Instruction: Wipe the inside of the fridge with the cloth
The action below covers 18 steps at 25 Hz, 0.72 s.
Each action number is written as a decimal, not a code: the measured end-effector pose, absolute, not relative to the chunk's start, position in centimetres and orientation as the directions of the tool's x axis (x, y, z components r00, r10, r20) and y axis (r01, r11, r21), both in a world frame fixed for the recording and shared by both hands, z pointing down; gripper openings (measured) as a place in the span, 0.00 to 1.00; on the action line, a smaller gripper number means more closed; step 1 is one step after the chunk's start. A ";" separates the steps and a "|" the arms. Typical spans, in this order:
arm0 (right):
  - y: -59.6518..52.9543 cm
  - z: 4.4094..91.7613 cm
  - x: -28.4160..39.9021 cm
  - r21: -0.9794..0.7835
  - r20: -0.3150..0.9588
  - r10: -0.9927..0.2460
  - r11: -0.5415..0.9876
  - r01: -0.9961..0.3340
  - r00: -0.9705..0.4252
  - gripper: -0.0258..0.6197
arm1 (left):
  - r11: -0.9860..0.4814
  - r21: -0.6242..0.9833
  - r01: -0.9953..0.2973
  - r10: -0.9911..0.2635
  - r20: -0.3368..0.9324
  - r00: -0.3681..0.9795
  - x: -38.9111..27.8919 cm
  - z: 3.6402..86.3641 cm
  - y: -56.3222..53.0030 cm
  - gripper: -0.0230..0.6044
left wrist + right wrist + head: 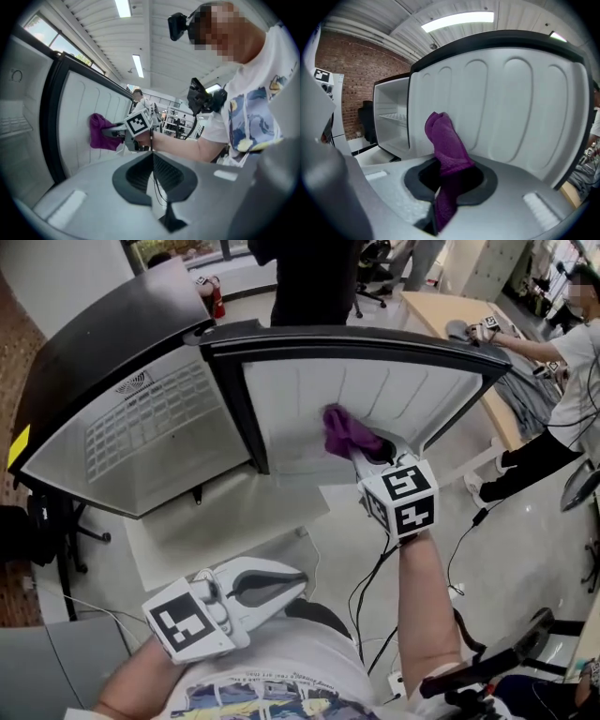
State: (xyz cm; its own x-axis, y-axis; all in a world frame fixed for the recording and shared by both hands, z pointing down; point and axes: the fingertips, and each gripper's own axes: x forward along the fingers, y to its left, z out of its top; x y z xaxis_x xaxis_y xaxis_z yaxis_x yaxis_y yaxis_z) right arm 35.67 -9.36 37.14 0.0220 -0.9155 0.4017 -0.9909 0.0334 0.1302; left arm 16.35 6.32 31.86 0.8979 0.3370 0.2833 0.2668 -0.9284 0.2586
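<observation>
The fridge stands with its door swung wide; the white ribbed inner door panel [394,390] faces me, and the cabinet interior [159,442] with a wire shelf [141,418] is to its left. My right gripper [364,450] is shut on the purple cloth [343,431], which bunches past the jaws and presses against the door panel [511,103]. The cloth [448,145] fills the right gripper [451,180] in its own view. The left gripper view shows the cloth [101,133] on the panel too. My left gripper [298,580] hangs low by my torso, shut and holding nothing.
A black door frame edge [234,399] separates panel and cabinet. Cables [373,570] trail on the floor below the right arm. A person [566,362] works at a wooden table [441,307] on the right; another stands behind the fridge [314,282]. A black chair [42,521] sits left.
</observation>
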 end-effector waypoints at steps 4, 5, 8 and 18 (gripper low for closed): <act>-6.9 37.4 39.5 0.130 0.407 -0.907 -0.059 -0.990 0.108 0.12 | -0.916 0.260 0.306 0.375 0.283 0.883 17.7 32.0 7.2 0.05; -6.4 37.5 40.4 0.130 0.408 -0.905 -0.078 -0.988 0.125 0.12 | -0.914 0.260 0.313 0.382 0.282 0.880 18.1 32.0 7.4 0.05; -4.8 37.6 42.8 0.139 0.412 -0.894 -0.131 -0.982 0.178 0.12 | -0.906 0.259 0.336 0.404 0.282 0.870 19.1 31.9 8.1 0.05; -0.4 38.3 47.9 0.149 0.426 -0.849 -0.273 -0.950 0.311 0.12 | -0.876 0.262 0.404 0.469 0.274 0.839 21.0 31.8 9.6 0.05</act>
State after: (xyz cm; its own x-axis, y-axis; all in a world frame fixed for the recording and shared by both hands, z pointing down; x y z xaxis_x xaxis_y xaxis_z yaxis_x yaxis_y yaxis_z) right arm 47.85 -0.38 38.34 0.3113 -0.8495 0.4260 -0.9503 -0.2733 0.1495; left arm 21.05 9.61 31.79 0.8394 0.4692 0.2745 0.4042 -0.8763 0.2621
